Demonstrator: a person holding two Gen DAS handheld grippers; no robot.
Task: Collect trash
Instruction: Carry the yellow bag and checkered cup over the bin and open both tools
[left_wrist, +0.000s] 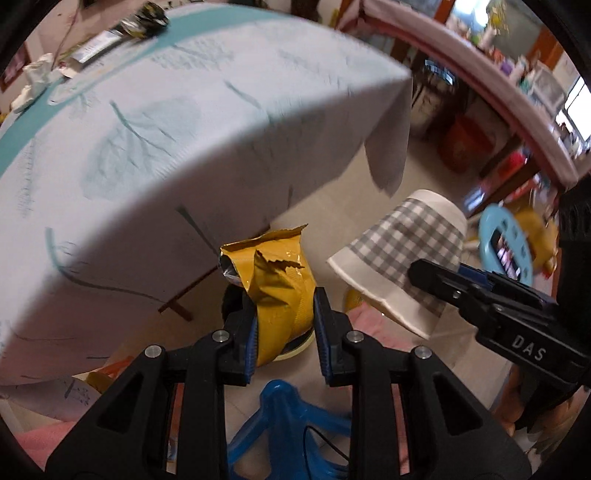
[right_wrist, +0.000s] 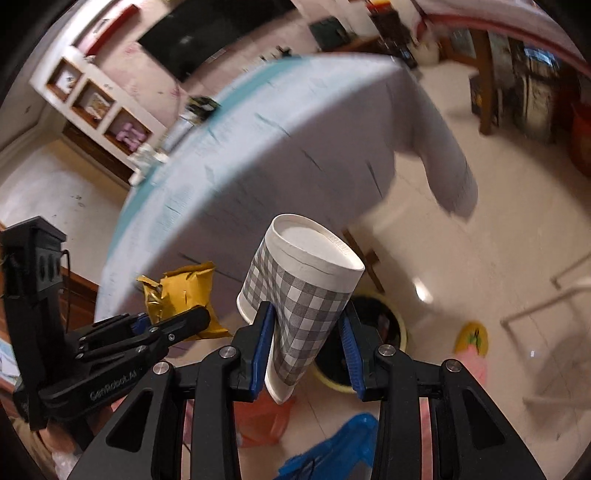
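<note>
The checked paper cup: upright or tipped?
Tipped. The checked paper cup lies slanted in the right hand-held gripper, its closed base pointing up and away, rim down toward the camera.

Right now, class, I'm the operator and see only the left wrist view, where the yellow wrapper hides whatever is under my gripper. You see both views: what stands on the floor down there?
Observer: A round bin with a yellow rim and dark liner; the right wrist view shows it just past the checked cup.
Operator: How is the cup held?
Observer: The right gripper pinches its wall near the rim, with the base pointing away.
Operator: Anything else near the bin?
Observer: A yellow and pink slipper lies on the floor to its right.
</note>
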